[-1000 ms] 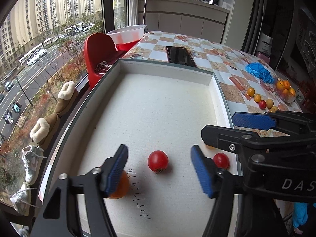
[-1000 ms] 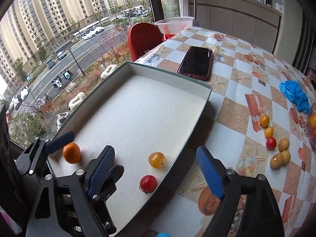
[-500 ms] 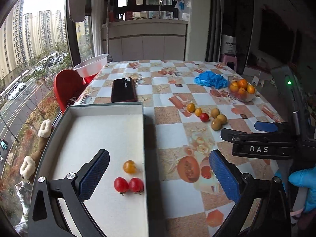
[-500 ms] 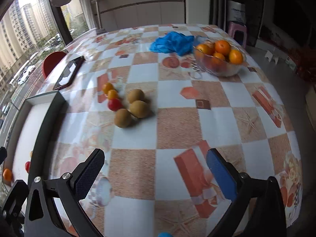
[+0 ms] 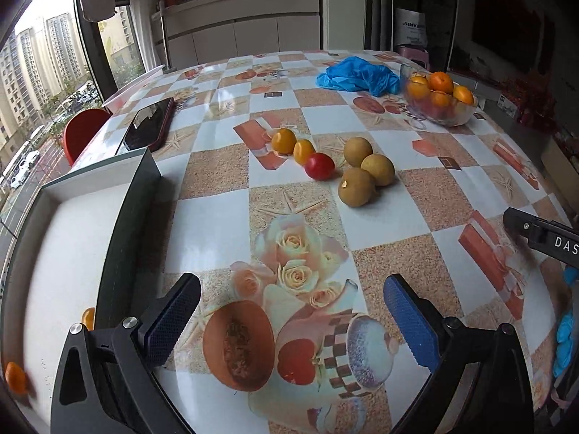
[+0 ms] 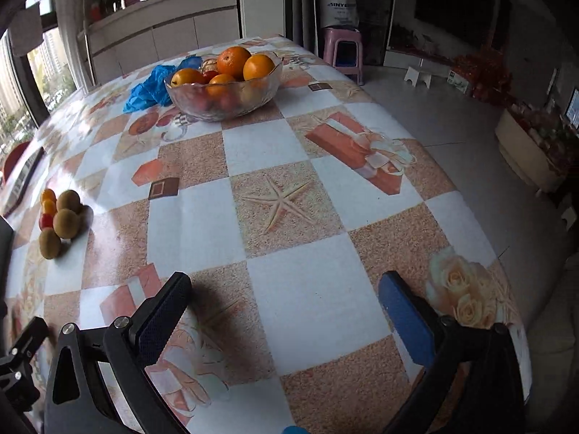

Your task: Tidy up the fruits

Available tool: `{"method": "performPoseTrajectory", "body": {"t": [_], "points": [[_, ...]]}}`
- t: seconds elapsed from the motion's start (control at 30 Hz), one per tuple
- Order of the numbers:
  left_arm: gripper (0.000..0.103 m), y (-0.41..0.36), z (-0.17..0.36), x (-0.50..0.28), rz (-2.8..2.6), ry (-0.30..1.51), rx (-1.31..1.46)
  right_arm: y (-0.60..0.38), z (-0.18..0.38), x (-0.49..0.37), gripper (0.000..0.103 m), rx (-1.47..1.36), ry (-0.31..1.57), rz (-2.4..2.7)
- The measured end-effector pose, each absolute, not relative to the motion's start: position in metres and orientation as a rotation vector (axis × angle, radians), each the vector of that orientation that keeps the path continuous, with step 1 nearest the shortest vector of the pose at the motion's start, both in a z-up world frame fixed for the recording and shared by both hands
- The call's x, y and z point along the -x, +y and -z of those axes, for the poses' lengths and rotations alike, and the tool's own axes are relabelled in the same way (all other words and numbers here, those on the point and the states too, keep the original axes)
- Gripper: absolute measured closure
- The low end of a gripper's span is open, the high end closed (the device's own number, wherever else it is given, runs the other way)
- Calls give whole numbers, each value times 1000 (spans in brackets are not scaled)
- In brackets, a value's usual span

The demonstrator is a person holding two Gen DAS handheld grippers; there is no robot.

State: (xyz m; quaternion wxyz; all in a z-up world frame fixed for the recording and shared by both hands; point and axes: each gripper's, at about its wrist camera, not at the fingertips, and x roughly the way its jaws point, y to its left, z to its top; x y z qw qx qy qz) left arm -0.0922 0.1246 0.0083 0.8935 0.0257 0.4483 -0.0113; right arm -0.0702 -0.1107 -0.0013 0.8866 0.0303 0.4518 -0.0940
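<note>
A cluster of loose fruit lies on the table: two yellow tomatoes (image 5: pixel 284 140), a red tomato (image 5: pixel 319 166) and three brown kiwis (image 5: pixel 356 187). The kiwis also show in the right wrist view (image 6: pixel 66 222). The white tray (image 5: pixel 65 253) sits at the left, with an orange fruit (image 5: pixel 15 377) and a yellow one (image 5: pixel 88 318) in it. My left gripper (image 5: pixel 289 318) is open and empty over the tablecloth, short of the cluster. My right gripper (image 6: pixel 286 318) is open and empty over bare table, right of the cluster.
A glass bowl of oranges (image 5: pixel 438 103) stands at the back right, also in the right wrist view (image 6: pixel 224 86). A blue cloth (image 5: pixel 356 79) lies beside it. A phone (image 5: pixel 149 128) lies behind the tray. The table edge (image 6: pixel 481 217) drops off at right.
Both grippers have swung right, away from the tray and toward the loose fruit and bowl. The left now faces the fruit cluster; the right faces the bowl. Both stay open.
</note>
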Motion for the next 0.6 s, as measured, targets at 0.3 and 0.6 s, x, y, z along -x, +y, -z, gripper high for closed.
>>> {"method": "performPoseTrajectory", "body": {"t": [0.3, 0.6], "points": [[1, 132, 0, 90, 27, 939, 5, -112, 2, 70, 0, -69, 942, 176], [1, 131, 0, 91, 28, 936, 4, -112, 2, 70, 0, -69, 943, 176]]}}
